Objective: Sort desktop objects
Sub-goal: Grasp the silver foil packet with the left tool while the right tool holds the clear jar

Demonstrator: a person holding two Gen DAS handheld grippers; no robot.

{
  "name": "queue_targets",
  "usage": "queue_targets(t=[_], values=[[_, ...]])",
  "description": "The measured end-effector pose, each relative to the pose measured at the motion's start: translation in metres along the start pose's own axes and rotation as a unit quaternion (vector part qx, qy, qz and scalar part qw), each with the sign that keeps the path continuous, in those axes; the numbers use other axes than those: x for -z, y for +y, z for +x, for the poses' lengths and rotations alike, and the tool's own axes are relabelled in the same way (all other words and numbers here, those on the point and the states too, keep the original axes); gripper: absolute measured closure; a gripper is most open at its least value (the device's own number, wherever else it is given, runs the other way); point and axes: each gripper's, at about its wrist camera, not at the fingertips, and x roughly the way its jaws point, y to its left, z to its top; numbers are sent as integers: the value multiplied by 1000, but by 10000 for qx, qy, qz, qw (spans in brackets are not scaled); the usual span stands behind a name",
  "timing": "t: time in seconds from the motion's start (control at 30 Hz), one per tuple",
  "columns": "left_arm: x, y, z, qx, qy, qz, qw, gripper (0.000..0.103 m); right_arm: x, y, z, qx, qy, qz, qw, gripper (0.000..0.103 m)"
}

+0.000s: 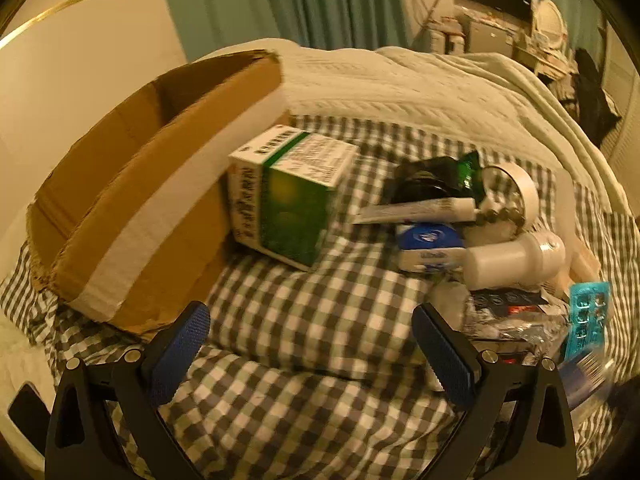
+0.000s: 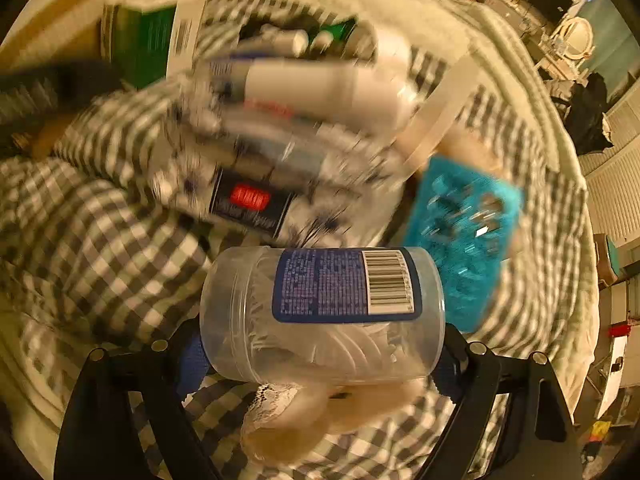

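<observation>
My right gripper is shut on a clear plastic jar with a blue barcode label, held sideways between the pads above the checked bedspread. Behind the jar lies a blurred pile: a teal blister pack, a black packet with a red label and a white bottle. My left gripper hangs open over the checked cloth with nothing between its fingers. Ahead of it stand a green-and-white medicine box and an open cardboard box.
Right of the medicine box lie a white tube, a blue round tin, a tape roll, a white bottle and a teal blister pack. A cream blanket covers the far side. A lacy beige item sits under the jar.
</observation>
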Motion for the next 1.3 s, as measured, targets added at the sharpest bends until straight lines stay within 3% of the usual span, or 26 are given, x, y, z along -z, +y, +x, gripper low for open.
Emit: queue_targets(t=[0.13,0.23,0.37,0.5,0.53,0.7,0.77,0.8,0.83,1.03,1.3], values=[[1,-16,0,304,74,101,9995,0,-11,-31,-30,262,-315,389,9984,15],[6,-37,1,575,129,333,9977,0,-11,-71,-46,351,-513,1047,9926,15],[16,-62,5,807,203,736,9938,0,-20,-105,-46,-50,-511,1949,9795,15],[25,-79,18,1088,460,865,9892,2,-10,-112,-44,-221,-404,2275,9727,15],[27,-80,21,1169,531,863,9880,11,-9,-114,-42,-270,-390,2300,9720,15],[26,-82,24,1355,779,841,9841,32,-8,-115,-43,-281,-444,2304,9717,15],[22,-73,19,1387,690,660,9857,51,-9,-115,-41,-297,-464,2283,9720,15],[21,-69,18,1434,672,581,9857,69,-9,-116,-40,-305,-463,2292,9718,15],[20,-65,17,1521,681,537,9845,77,-8,-117,-40,-312,-460,2305,9715,15],[18,-58,-5,1765,356,670,9814,91,-4,-119,-47,-344,-472,2382,9695,15],[4,-55,-41,2105,-90,663,9753,94,-3,-112,-73,-266,-688,2278,9709,15]])
